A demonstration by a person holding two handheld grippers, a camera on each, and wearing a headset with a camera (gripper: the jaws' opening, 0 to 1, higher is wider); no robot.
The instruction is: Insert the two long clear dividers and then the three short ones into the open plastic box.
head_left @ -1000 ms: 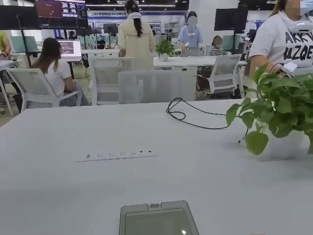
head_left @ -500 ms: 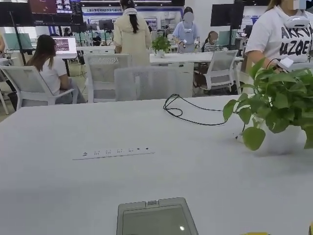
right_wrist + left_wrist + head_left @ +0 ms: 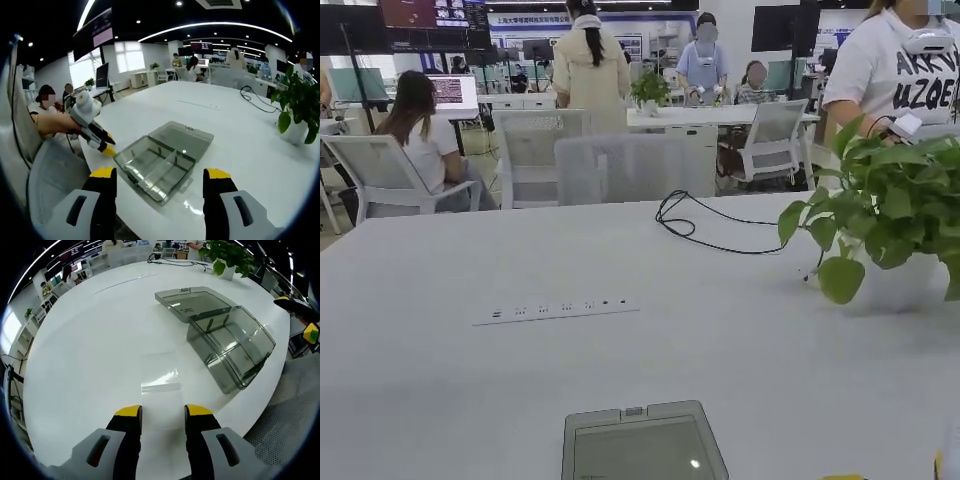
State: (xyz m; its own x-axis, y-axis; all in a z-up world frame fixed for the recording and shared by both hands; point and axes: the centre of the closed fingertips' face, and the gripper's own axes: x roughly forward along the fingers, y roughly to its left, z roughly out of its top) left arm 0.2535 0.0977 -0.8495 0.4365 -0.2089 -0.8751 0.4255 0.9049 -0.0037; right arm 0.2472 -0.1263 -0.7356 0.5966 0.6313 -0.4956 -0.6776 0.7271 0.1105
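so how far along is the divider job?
Done: box is open, lid laid flat. In hand: nothing; left tool and right tool are both open, the left aimed at clear dividers lying on the table. Left: every divider, as far as I can tell.

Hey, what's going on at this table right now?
A person works two grippers at a white table. The left gripper, fingers open, points at clear dividers lying flat beside the open plastic box. The right gripper, also open, faces the box. Nothing is gripped yet.
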